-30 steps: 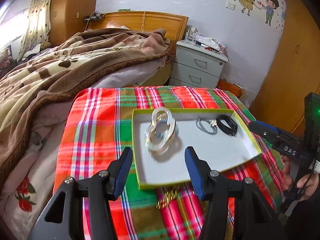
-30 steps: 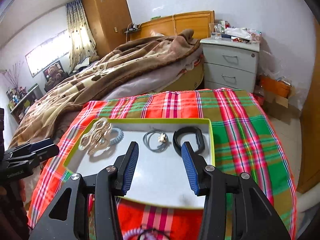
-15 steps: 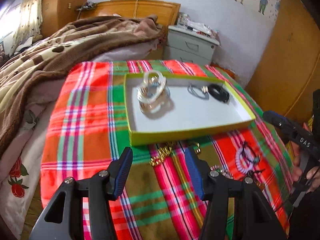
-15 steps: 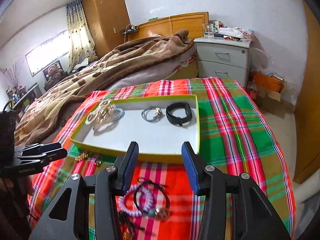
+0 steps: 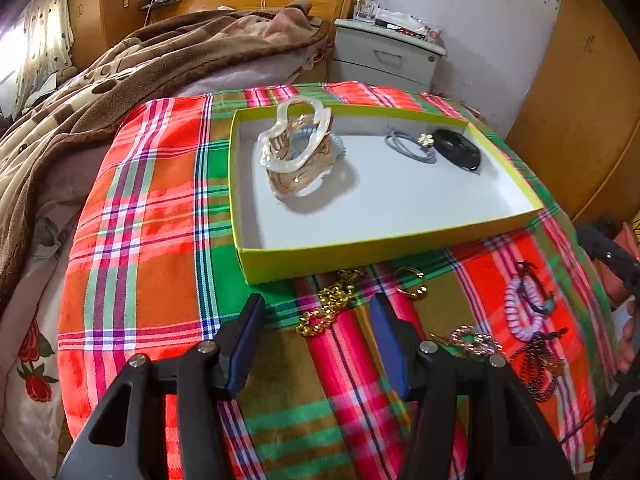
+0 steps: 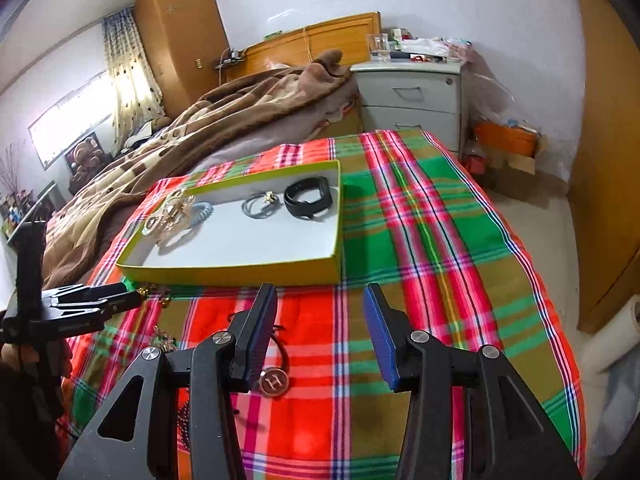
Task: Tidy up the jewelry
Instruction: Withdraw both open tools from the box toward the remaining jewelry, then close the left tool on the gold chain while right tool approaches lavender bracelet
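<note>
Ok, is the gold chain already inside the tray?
No, the gold chain lies on the plaid cloth just outside the near wall of the yellow-green tray.

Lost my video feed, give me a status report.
Both grippers, left and right, open, empty. Gold chain lies ahead of left, outside tray. Nothing blocking.

Your right gripper (image 6: 320,330) hung with its blue pads wide apart above the plaid cloth (image 6: 420,240), gripping nothing. Just beneath its left finger lay a black hair tie with a round charm (image 6: 274,382). The yellow-green tray (image 6: 240,268) sat toward the cloth's far left corner. Along the tray's far edge lay a black band (image 6: 309,198), a grey hair tie (image 6: 258,204) and a clear clip (image 6: 170,216). Your left gripper (image 6: 100,300) reached in at the cloth's left edge, beside the tray's near left corner.
</note>
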`<state>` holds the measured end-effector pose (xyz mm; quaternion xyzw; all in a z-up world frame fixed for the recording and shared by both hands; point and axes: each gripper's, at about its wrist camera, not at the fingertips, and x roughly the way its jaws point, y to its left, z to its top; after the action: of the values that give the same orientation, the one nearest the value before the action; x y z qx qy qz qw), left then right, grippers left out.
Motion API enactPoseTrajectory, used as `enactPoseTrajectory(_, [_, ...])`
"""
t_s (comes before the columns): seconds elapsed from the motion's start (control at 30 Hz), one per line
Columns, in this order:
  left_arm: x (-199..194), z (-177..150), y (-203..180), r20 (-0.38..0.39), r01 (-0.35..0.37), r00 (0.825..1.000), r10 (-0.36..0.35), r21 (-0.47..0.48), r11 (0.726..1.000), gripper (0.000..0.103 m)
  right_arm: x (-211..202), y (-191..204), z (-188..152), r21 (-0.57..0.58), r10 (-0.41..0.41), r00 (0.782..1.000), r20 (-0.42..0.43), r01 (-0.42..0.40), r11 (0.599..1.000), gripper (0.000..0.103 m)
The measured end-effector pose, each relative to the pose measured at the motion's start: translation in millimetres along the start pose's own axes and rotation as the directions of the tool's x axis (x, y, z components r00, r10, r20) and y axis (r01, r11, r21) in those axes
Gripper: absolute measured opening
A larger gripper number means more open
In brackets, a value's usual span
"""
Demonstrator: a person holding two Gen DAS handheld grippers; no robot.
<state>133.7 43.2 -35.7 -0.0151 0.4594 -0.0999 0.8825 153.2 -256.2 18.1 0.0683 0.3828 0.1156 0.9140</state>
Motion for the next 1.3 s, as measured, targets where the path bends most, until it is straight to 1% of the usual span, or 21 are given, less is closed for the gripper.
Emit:
enactPoseTrajectory(0.17, [3,1,-3,-0.003,-0.026,1.000,0.027,0.020,0.999,0.056,3,0,-8,-0.009,0.018,1.000,-0.026,-0.018,1.000,0.046])
enactPoseTrajectory(0.27, [4,1,-5,0.000,-0.051,0.999,0.051,0.033,0.998,0.052,6,0,-16,-0.013,0.036,0.998,-0.051,-0.037,0.999,0.046])
enactPoseTrajectory(0.43, [5,2,-4,0.006,-0.094,0.996,0.094,0.036,0.995,0.035,8,4,-27,-0.017,0.087,0.993,-0.081,-0.088,0.996,0.046])
enactPoseTrajectory(0.47, [5,2,-3,0.006,-0.096,0.995,0.096,0.032,0.995,0.034,8,5,-29,-0.019,0.097,0.992,-0.086,-0.099,0.995,0.046])
enactPoseTrajectory(0.53, [4,2,-2,0.007,-0.104,0.995,0.104,0.030,0.994,0.027,8,7,-32,-0.024,0.114,0.989,-0.091,-0.116,0.993,0.046])
enactPoseTrajectory(0.6, [4,2,-2,0.008,-0.106,0.994,0.105,0.033,0.994,0.023,9,9,-34,-0.029,0.128,0.987,-0.101,-0.131,0.991,0.046])
enactPoseTrajectory(0.63, [4,2,-1,0.009,-0.106,0.994,0.106,0.033,0.994,0.018,9,11,-36,-0.035,0.132,0.986,-0.105,-0.137,0.990,0.046])
enactPoseTrajectory(0.73, [4,2,0,0.011,-0.105,0.994,0.105,0.028,0.994,0.011,10,14,-37,-0.042,0.144,0.983,-0.117,-0.150,0.988,0.046])
enactPoseTrajectory(1.03, [1,0,1,0.022,-0.075,0.997,0.074,0.009,0.997,0.008,15,18,-37,-0.053,0.145,0.979,-0.142,-0.154,0.987,0.046])
enactPoseTrajectory(1.2, [-3,0,1,0.038,-0.071,0.997,0.071,0.007,0.997,0.005,16,21,-37,-0.069,0.134,0.980,-0.145,-0.145,0.987,0.046])
enactPoseTrajectory(1.23, [-4,0,1,0.038,-0.067,0.997,0.066,0.010,0.998,0.005,16,22,-38,-0.071,0.133,0.981,-0.145,-0.144,0.987,0.044])
enactPoseTrajectory(1.27, [-5,-1,0,0.041,-0.063,0.997,0.063,0.011,0.998,0.005,17,22,-38,-0.074,0.127,0.981,-0.145,-0.139,0.988,0.039])
enactPoseTrajectory(1.3, [-6,-1,1,0.042,-0.064,0.997,0.064,0.007,0.998,0.005,17,23,-38,-0.075,0.124,0.982,-0.145,-0.136,0.988,0.037])
